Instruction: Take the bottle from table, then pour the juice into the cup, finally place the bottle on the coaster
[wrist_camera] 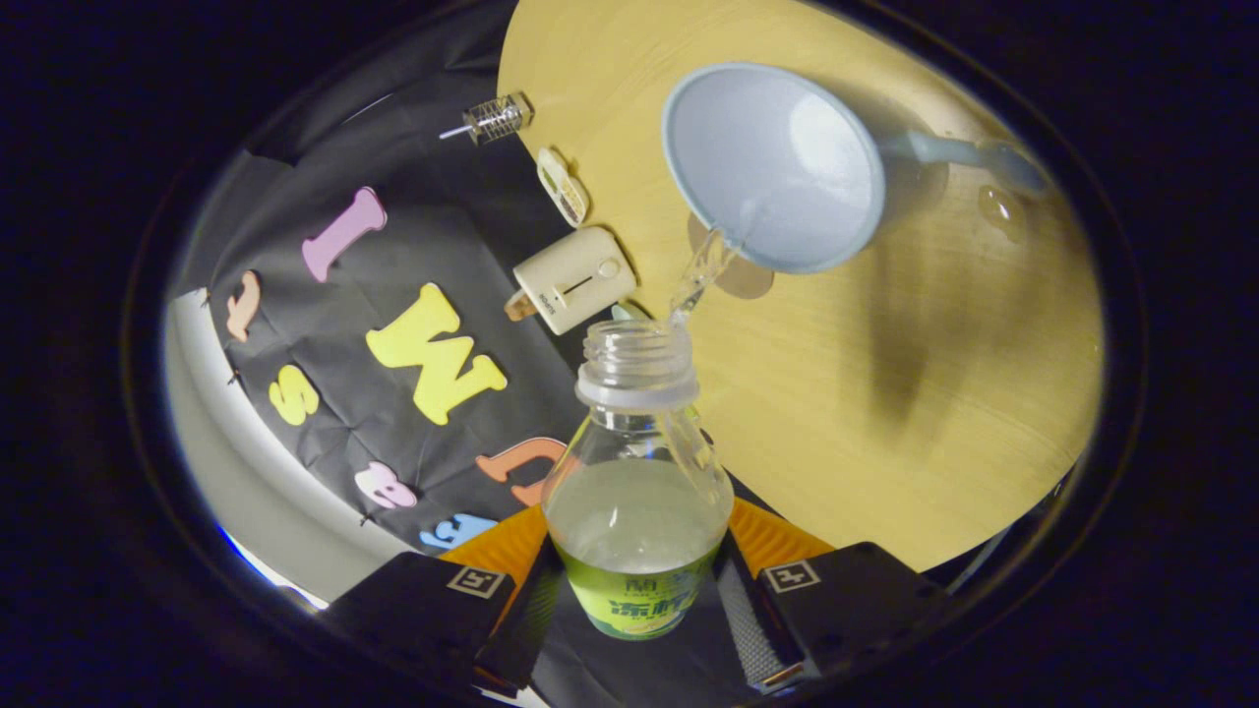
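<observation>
My gripper [634, 580] is shut on a clear plastic bottle [637, 492] with a green label and no cap, both fingers pressing its lower body. The whole view is rolled, so the bottle is tipped over. Pale juice fills the lower half of the bottle, and a thin stream [700, 280] runs from its open mouth into the light blue cup [772, 162] just beyond. The cup stands on the round wooden table [934, 374], its handle pointing away from the bottle. A small round coaster [743, 278], partly hidden, lies beside the cup's base.
A cream box-shaped device [573, 278] and a small white oval item [563, 185] lie near the table's edge by the bottle mouth. A small clear wire-wrapped piece [495, 118] lies farther along. Bare wood stretches beyond the cup.
</observation>
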### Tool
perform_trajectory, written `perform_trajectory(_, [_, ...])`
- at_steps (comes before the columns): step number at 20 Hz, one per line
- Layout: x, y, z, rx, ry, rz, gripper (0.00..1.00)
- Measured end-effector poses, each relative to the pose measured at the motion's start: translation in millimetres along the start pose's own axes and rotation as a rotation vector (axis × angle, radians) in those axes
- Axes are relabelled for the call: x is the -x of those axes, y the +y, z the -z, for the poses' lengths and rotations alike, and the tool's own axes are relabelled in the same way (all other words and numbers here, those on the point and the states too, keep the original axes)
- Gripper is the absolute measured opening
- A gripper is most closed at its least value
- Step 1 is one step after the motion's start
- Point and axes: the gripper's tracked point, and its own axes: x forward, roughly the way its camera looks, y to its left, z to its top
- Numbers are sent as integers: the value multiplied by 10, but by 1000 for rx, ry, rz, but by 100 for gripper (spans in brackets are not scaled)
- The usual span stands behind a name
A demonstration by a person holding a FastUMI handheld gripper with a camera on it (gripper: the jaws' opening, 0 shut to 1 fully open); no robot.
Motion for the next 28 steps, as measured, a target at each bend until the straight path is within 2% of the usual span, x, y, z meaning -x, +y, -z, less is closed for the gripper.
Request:
perform_trajectory(2, [24, 43, -47, 6, -1, -21, 80])
perform_trajectory(8, [120, 146, -81, -103, 24, -72, 80])
perform_trajectory(20, [349, 305, -15, -243, 99, -183, 80])
perform_trajectory(28, [425, 420, -57, -257, 103, -256, 80])
